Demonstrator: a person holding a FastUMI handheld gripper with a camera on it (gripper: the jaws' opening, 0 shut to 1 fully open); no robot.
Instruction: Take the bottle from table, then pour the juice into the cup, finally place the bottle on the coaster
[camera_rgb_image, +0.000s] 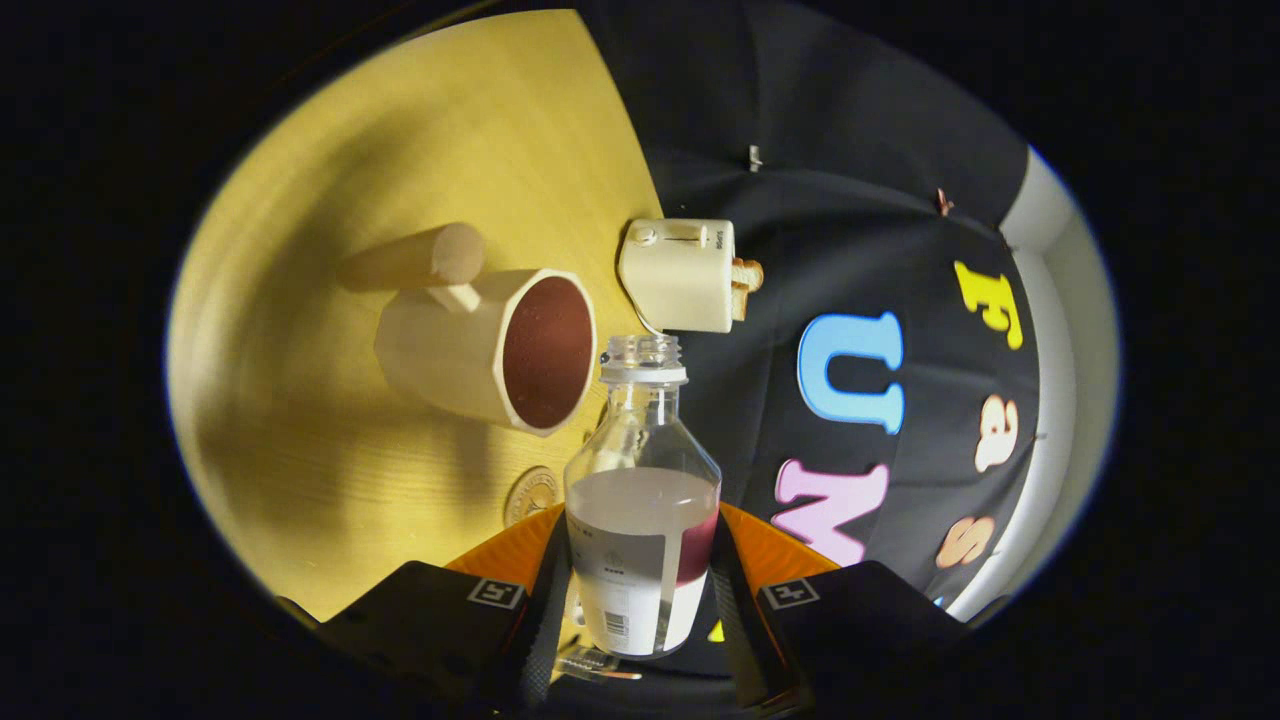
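My gripper (640, 590) is shut on a clear bottle (642, 470), both orange-backed fingers (530, 580) pressing its labelled lower half. The bottle is uncapped, holds dark red juice in its lower part, and is tipped with the whole view rolled. Its open mouth sits right beside the rim of a cream cup (490, 345) with a long wooden handle (415, 260). The cup's inside looks dark red. A round coaster (530, 493) lies on the wooden table (330, 470) just ahead of the left finger, partly hidden behind the bottle.
A cream toaster (680, 273) with bread slices in it stands at the table's far edge, beyond the bottle's mouth. The booth's black cloth wall rises behind it.
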